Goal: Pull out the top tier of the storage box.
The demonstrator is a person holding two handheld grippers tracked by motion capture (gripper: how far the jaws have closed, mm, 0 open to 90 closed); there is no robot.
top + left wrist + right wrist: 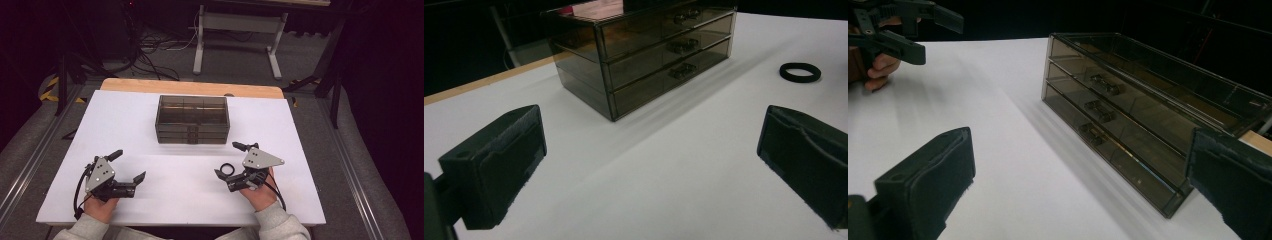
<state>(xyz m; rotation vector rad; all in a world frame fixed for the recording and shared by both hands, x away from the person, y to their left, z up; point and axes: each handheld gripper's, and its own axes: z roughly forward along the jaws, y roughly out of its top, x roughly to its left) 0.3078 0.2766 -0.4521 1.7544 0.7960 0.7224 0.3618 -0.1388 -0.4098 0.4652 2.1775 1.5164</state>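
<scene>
Black ring flat on the white table, in front of the drawer box and off toward its right end, just beside the right gripper. Jaws of that gripper spread wide, nothing held. Left gripper likewise released and empty, farther from the box, near its left end. All three drawers shut.

Probably the ring first: straddle it with one jaw on either side, low to the table, then close gently so the thin band does not skid or flip. Keep the other gripper free for a drawer handle.
</scene>
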